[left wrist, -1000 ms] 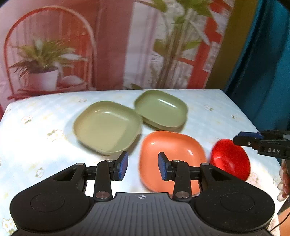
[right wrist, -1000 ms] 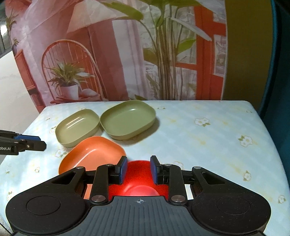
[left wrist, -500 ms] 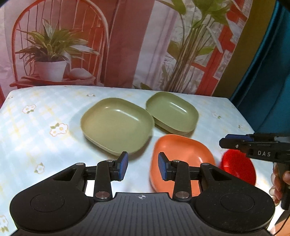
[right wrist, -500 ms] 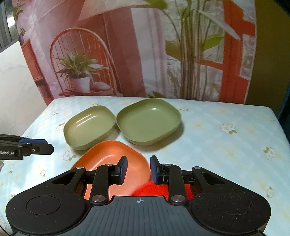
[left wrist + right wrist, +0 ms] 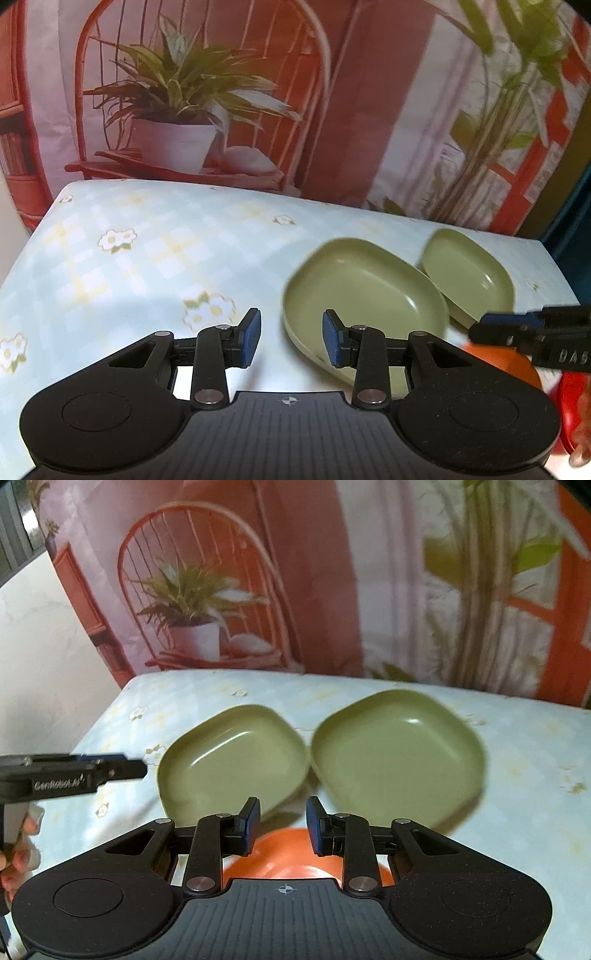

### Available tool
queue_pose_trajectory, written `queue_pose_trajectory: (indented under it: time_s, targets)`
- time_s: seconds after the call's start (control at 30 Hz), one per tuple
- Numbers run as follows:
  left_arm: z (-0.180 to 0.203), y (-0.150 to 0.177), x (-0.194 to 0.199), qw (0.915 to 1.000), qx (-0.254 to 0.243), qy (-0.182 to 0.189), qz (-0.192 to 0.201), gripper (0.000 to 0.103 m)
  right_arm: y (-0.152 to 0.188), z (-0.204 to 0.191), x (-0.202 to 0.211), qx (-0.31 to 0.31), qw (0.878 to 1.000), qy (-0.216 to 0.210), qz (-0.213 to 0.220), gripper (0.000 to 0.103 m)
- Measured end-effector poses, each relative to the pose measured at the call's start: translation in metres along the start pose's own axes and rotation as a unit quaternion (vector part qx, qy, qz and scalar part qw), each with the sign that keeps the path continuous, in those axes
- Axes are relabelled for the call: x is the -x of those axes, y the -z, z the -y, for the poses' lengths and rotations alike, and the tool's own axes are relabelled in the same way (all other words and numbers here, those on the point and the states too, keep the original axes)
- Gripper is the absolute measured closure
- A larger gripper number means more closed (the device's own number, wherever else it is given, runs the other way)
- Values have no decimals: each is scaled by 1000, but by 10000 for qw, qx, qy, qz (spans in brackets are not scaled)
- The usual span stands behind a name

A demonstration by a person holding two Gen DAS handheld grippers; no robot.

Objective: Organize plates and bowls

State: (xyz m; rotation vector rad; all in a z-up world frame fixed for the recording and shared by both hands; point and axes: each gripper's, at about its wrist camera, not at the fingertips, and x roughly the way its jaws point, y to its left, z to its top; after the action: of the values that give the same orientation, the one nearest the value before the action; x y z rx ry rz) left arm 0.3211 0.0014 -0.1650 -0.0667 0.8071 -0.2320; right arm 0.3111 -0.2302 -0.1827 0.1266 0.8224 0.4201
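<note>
Two olive-green squarish plates lie side by side on the flowered tablecloth: the left one (image 5: 362,295) (image 5: 232,757) and the right one (image 5: 469,273) (image 5: 399,757). My left gripper (image 5: 291,341) is open and holds nothing, hovering at the left plate's near-left rim; it also shows in the right wrist view (image 5: 138,768). My right gripper (image 5: 283,825) is open with a narrow gap and nothing in it, above the orange plate (image 5: 280,856) (image 5: 517,363); its tip also shows in the left wrist view (image 5: 478,328). A red bowl (image 5: 570,402) peeks in at the right edge.
The tablecloth (image 5: 147,266) stretches left of the plates. A printed backdrop (image 5: 332,92) with a chair and plants hangs behind the table's far edge. A person's hand (image 5: 14,849) holds the left gripper. A teal curtain (image 5: 576,221) is at the right.
Both grippers have swung left and forward. The left view now faces the table's left part, with the green plates to its right. The red bowl has left the right view.
</note>
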Motion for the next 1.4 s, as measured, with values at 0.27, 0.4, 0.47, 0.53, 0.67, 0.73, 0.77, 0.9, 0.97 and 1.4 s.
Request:
queue_pose_trajectory:
  time_s: [0.27, 0.4, 0.47, 0.53, 0.67, 0.73, 0.77, 0.9, 0.97, 1.4]
  targets:
    - [-9, -3, -27, 9997, 42, 170, -181, 64, -13, 2, -44, -298, 9991, 98, -280, 77]
    - [-10, 2, -34, 9995, 70, 239, -213, 65, -16, 9, -54, -450, 9982, 173, -347, 76]
    - [-11, 4, -37, 9994, 86, 267, -203, 73, -16, 11, -57, -515, 9978, 162, -376, 77]
    - [-12, 3, -40, 9991, 87, 348, -234, 92, -16, 11, -60, -515, 9977, 160, -406, 79]
    - [-9, 6, -36, 9995, -36, 221, -227, 92, -15, 8, -61, -521, 9977, 115, -426, 87]
    - [-10, 8, -31, 9995, -43, 197, -234, 92, -15, 7, -59, -531, 9977, 83, -412, 87]
    - [-11, 8, -28, 9996, -40, 194, -225, 92, -14, 6, -57, -532, 9978, 68, -392, 87]
    - [-11, 6, -12, 9997, -51, 153, -167, 92, -17, 0, -48, -502, 9983, 10, -310, 88]
    - [-9, 5, -1, 9998, -82, 119, -132, 92, -19, -4, -42, -465, 9986, -11, -255, 88]
    - [36, 15, 48, 9983, -343, 447, -136, 89, -10, 2, 28, -252, 9997, 22, -3, 88]
